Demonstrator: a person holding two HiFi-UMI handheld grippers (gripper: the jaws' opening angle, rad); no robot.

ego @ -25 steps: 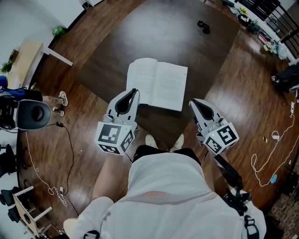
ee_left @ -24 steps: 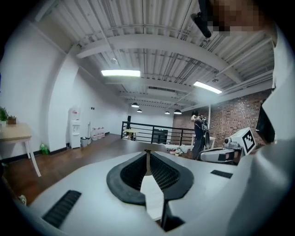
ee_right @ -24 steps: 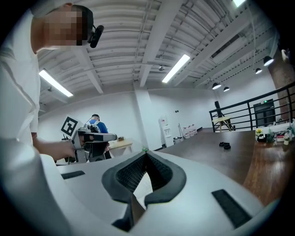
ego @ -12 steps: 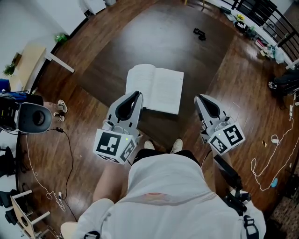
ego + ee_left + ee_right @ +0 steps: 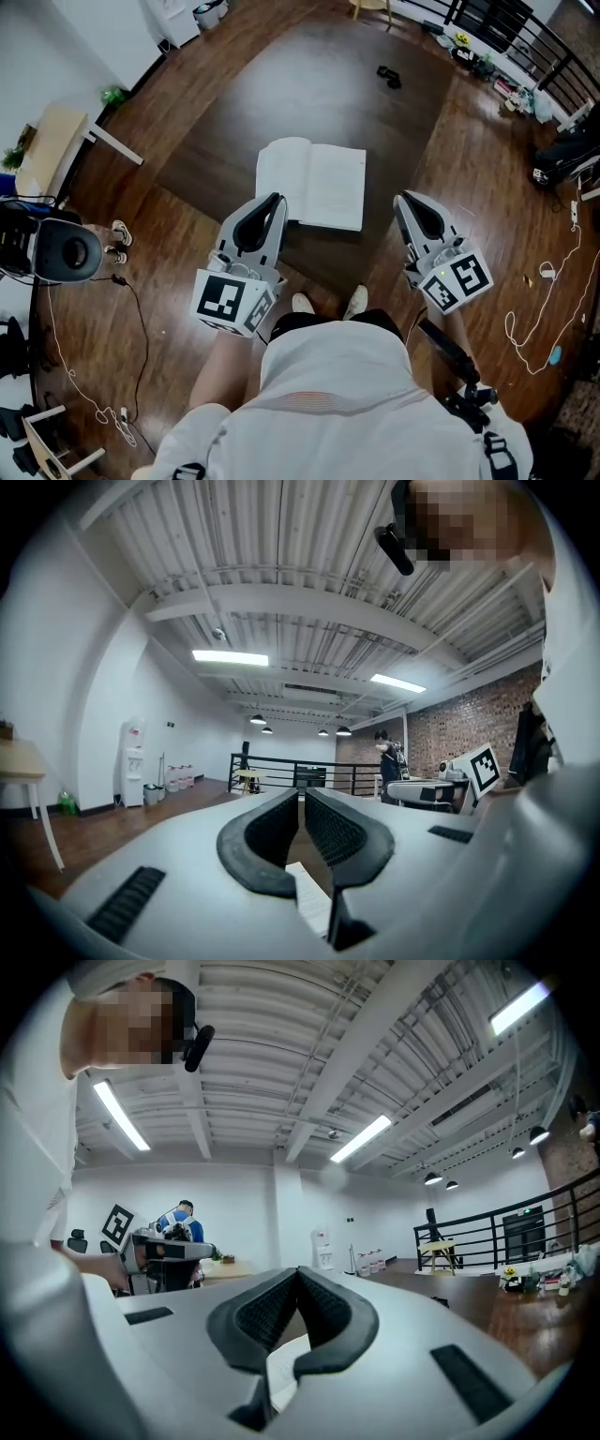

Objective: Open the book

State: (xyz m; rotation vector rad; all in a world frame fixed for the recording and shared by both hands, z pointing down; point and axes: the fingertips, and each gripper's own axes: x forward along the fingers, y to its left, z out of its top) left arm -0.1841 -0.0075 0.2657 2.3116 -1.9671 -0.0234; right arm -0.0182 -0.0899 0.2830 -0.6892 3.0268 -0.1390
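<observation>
The book (image 5: 311,185) is laid open flat on the dark mat (image 5: 234,112), pages up. The left gripper (image 5: 271,201) and right gripper (image 5: 404,200) are held closed and empty, off the book, as nothing seemingly remains to be grasped.

Left gripper (image 5: 271,201), right gripper (image 5: 406,200), level, jaws together (both empty)
</observation>
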